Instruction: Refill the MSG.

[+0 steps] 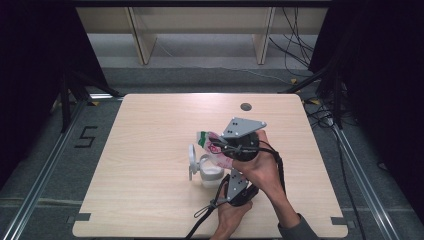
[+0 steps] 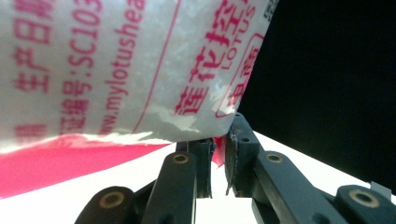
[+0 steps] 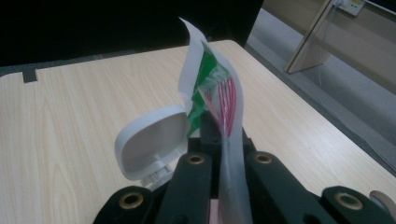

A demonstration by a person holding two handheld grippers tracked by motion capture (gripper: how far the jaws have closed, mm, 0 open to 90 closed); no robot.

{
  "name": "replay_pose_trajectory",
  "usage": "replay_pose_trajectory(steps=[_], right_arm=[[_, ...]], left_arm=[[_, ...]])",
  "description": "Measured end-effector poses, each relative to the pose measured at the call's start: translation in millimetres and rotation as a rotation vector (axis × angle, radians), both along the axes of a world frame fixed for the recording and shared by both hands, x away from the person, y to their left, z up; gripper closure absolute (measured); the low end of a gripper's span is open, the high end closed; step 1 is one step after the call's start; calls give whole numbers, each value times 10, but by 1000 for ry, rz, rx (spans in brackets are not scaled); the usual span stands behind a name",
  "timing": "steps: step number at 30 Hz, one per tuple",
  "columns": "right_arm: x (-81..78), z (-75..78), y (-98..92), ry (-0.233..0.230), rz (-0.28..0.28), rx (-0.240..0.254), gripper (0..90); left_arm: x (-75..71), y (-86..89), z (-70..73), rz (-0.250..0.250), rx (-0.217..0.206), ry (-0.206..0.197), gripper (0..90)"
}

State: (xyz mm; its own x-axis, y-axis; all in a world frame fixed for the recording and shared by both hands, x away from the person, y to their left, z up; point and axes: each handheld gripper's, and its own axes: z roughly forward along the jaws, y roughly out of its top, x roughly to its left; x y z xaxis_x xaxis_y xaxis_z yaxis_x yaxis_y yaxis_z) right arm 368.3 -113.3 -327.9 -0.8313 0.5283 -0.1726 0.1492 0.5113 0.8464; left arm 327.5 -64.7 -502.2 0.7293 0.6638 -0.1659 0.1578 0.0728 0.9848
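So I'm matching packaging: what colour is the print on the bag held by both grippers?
Pinkish-red lettering on a translucent white bag, best seen in the left gripper view; a green patch near its top.

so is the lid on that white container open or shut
Open: the lid stands flipped up beside the white container, its hollow inner face showing in the right gripper view.

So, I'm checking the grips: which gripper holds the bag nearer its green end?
The right gripper: its jaws pinch the bag just below the green top. The left gripper clamps a red-printed corner instead.
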Motion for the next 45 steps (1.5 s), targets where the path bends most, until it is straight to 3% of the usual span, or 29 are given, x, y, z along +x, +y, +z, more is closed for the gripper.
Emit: replay_pose_trajectory(steps=[3,4,12,16,17,18,19,20,21,22,23,24,25,27,29,30,36,38,39,41,42,43,45], right_arm=[[0,7,-11,-7,-4,1,900],[14,12,-18,-30,4,-10,900],[-3,8,-6,0,-4,4,900],[-4,-10,37,-8,0,-13,900],[-6,-28,69,-11,-5,-24,900],[-4,-47,96,-14,-3,-36,900],[-5,-69,124,-5,-2,-50,900],[-4,-87,147,0,-2,-62,900],[6,-102,163,-16,1,-70,900],[4,-114,182,-4,-2,-79,900],[10,-119,186,-12,-1,-80,900],[10,-118,186,-11,-1,-78,900],[13,-110,183,-17,3,-76,900],[5,-106,184,-15,-5,-74,900],[5,-104,182,-19,-4,-72,900],[8,-102,180,-18,6,-73,900],[2,-101,178,-5,-5,-69,900],[10,-102,181,-19,5,-74,900],[9,-101,181,-19,6,-72,900],[7,-99,181,-20,4,-72,900],[10,-99,181,-18,8,-78,900],[-5,-108,191,-1,-9,-76,900],[-6,-110,191,-2,-11,-77,900]], left_arm=[[1,2,-2,-3,0,-1,815],[1,2,-2,-3,0,-1,815],[6,3,2,0,-4,-1,815],[12,2,8,-1,-13,3,815],[10,-82,20,5,-118,17,816],[14,-63,19,6,-87,13,816],[33,29,19,15,49,-3,816],[16,-91,18,-28,-115,21,816],[11,-105,15,-38,-146,31,816],[12,-106,15,-30,-146,35,816],[23,-61,10,-40,-94,27,816],[38,0,12,-35,-12,14,816],[41,12,18,-24,10,10,817],[34,-18,20,-38,-39,12,816],[34,-17,20,-37,-38,12,816],[17,-96,27,-34,-146,28,816],[12,-104,27,-38,-156,32,816],[35,-10,21,-40,-28,13,816],[40,2,22,-35,-12,9,817],[35,-15,24,-39,-36,12,816],[20,-89,28,-38,-135,28,817],[12,-107,29,-42,-158,34,816],[11,-105,30,-41,-157,32,817]])
